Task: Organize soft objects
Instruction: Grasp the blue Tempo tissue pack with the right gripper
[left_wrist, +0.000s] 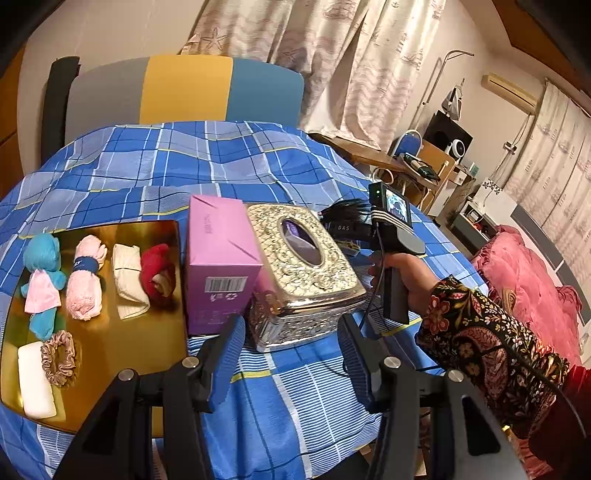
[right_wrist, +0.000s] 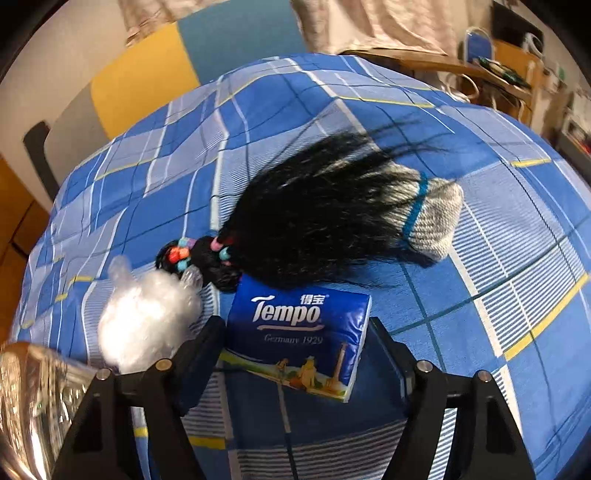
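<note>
Both grippers were spread wide, grasping nothing: the left gripper (left_wrist: 291, 347) faced the silver tissue box (left_wrist: 303, 273), the right gripper (right_wrist: 297, 354) straddled the Tempo tissue pack (right_wrist: 299, 332) without touching. At its twelve o'clock lay the black wig (right_wrist: 314, 225); at ten, the clear plastic wad (right_wrist: 144, 325).

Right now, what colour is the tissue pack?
Dark blue tissue pack, clearest in the right wrist view.

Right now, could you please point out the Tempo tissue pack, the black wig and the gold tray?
Tempo tissue pack (right_wrist: 295, 332): right wrist view, printed front.
Black wig (right_wrist: 314, 221): right wrist view, hair's middle.
Gold tray (left_wrist: 122, 339): left wrist view, bare floor.
</note>
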